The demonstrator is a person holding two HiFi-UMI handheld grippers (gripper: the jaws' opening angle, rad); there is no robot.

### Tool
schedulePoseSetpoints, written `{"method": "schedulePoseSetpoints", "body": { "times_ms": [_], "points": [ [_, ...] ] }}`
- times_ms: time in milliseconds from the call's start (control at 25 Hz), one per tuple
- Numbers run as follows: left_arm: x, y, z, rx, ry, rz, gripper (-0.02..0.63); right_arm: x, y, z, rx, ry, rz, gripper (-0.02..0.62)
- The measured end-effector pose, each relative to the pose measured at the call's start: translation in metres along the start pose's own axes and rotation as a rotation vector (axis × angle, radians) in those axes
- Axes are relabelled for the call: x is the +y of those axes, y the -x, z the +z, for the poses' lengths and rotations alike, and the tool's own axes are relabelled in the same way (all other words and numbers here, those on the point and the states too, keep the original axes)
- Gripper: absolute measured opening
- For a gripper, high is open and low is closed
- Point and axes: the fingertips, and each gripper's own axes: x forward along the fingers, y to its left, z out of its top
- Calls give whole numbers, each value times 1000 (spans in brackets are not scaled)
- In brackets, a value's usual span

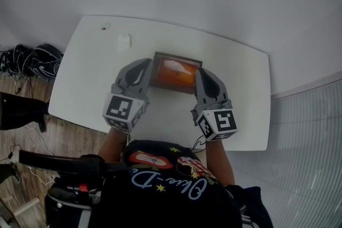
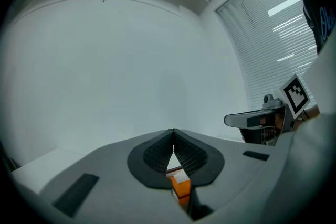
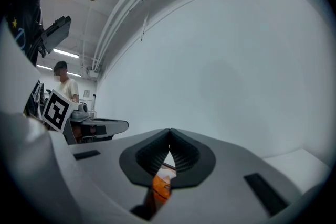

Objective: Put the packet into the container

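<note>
On the white table [image 1: 235,77] stands a shallow dark-rimmed container [image 1: 176,56], and an orange packet [image 1: 173,73] lies inside it. My left gripper [image 1: 145,65] hovers at the container's left side, with its tips meeting and nothing between them. At the container's right side my right gripper [image 1: 201,76] is shut and empty too. In the left gripper view the left gripper [image 2: 173,132] has its pads touching, and the orange packet [image 2: 181,186] shows through the gap below them. The right gripper view shows the right gripper [image 3: 169,131] the same way, over the packet [image 3: 160,188].
A small white object [image 1: 124,41] and a small round item [image 1: 105,25] lie on the table's far left part. Dark bags [image 1: 32,60] sit on the wood floor at the left. A white wall runs behind the table. A person [image 3: 64,81] stands far off.
</note>
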Motion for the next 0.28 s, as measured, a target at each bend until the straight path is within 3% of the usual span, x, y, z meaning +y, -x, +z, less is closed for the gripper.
{"method": "schedulePoseSetpoints", "body": {
  "times_ms": [280],
  "points": [
    [-1,-8,16,-49,-13,-14,9,-5,-1,13,-15,27,-14,15]
  ]
}}
